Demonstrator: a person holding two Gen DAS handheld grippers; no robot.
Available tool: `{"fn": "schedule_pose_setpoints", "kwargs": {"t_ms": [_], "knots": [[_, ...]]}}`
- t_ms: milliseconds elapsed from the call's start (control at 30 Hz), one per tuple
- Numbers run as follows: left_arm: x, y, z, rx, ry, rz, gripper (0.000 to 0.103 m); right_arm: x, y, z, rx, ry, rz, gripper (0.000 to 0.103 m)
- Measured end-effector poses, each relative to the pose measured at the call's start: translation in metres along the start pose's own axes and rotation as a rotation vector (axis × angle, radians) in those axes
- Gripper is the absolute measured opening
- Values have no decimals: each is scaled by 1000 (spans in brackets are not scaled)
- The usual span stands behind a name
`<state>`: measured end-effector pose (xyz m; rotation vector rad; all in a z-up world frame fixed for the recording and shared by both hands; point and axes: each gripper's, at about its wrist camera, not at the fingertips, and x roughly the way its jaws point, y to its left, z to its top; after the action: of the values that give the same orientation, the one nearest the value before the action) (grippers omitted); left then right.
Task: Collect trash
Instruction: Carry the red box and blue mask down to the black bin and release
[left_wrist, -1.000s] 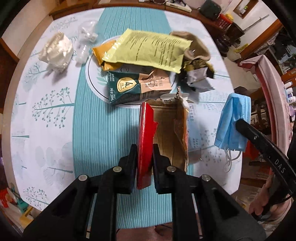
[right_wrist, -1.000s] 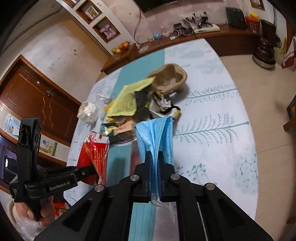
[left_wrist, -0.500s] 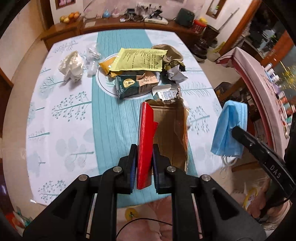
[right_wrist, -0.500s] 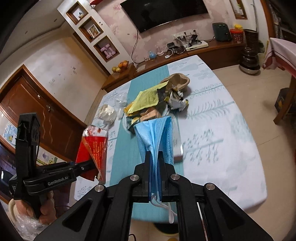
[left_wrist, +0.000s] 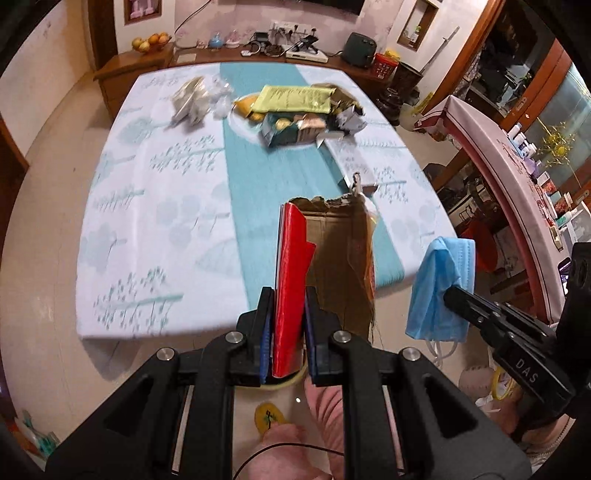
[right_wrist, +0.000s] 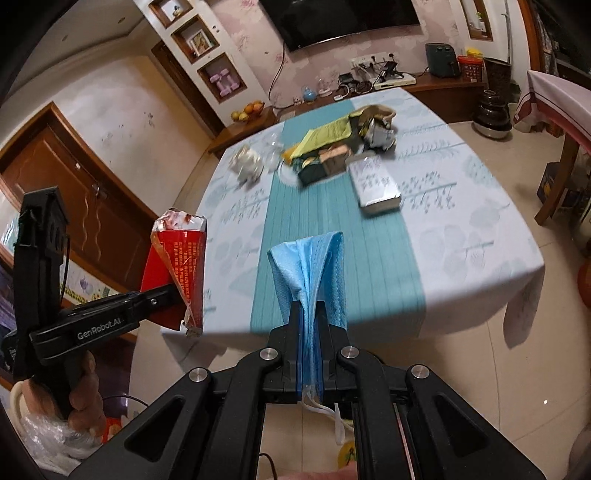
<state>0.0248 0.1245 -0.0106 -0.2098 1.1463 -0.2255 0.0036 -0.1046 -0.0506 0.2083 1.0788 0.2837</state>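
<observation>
My left gripper (left_wrist: 289, 328) is shut on a torn red snack bag (left_wrist: 293, 266) with a brown inside, held up in the air short of the table's near edge. The same red bag (right_wrist: 177, 266) shows at the left of the right wrist view. My right gripper (right_wrist: 309, 343) is shut on a folded blue face mask (right_wrist: 314, 266), its white ear loops dangling below. That mask (left_wrist: 441, 288) hangs to the right of the bag in the left wrist view. More trash (left_wrist: 295, 110) lies piled on a plate at the table's far middle.
The table (left_wrist: 147, 206) wears a white and teal leaf-print cloth. A crumpled white wrapper (left_wrist: 188, 99) and clear plastic (left_wrist: 221, 99) lie at its far left; a flat silver box (right_wrist: 375, 184) lies right of the teal stripe. A wooden sideboard (left_wrist: 136, 66) stands behind. A clear plastic bag (right_wrist: 48, 439) hangs low left.
Both grippers have drawn back and up from the table with the bag and mask still held. The table has gone from close underneath to further ahead, its near edge now in view.
</observation>
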Motion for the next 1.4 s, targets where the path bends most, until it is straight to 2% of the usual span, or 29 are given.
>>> {"fn": "schedule_pose_setpoints", "kwargs": {"t_ms": [167, 333, 567, 700, 867, 1100, 1300, 1333, 1367, 1400], "knots": [[-2, 16, -23, -23, 10, 13, 12, 0, 17, -23, -42, 43, -14, 4], [2, 19, -45, -28, -7, 49, 12, 15, 15, -37, -52, 98, -21, 4], [44, 9, -95, -32, 62, 82, 12, 60, -12, -82, 9, 204, 13, 4], [97, -4, -138, 7, 130, 117, 13, 99, -41, -119, 40, 264, 17, 4], [173, -5, -180, 0, 208, 134, 13, 160, -87, -168, 94, 322, 5, 4], [277, 7, -218, -13, 256, 155, 13, 253, -130, -220, 121, 361, -16, 5], [344, 17, -230, 13, 232, 176, 16, 331, -143, -251, 118, 368, 3, 5], [352, 20, -231, 18, 226, 182, 17, 343, -143, -256, 113, 375, 21, 9], [361, 23, -232, 21, 222, 187, 24, 354, -144, -260, 104, 381, 27, 12], [368, 26, -233, 22, 224, 189, 28, 363, -144, -262, 99, 386, 32, 22]]}}
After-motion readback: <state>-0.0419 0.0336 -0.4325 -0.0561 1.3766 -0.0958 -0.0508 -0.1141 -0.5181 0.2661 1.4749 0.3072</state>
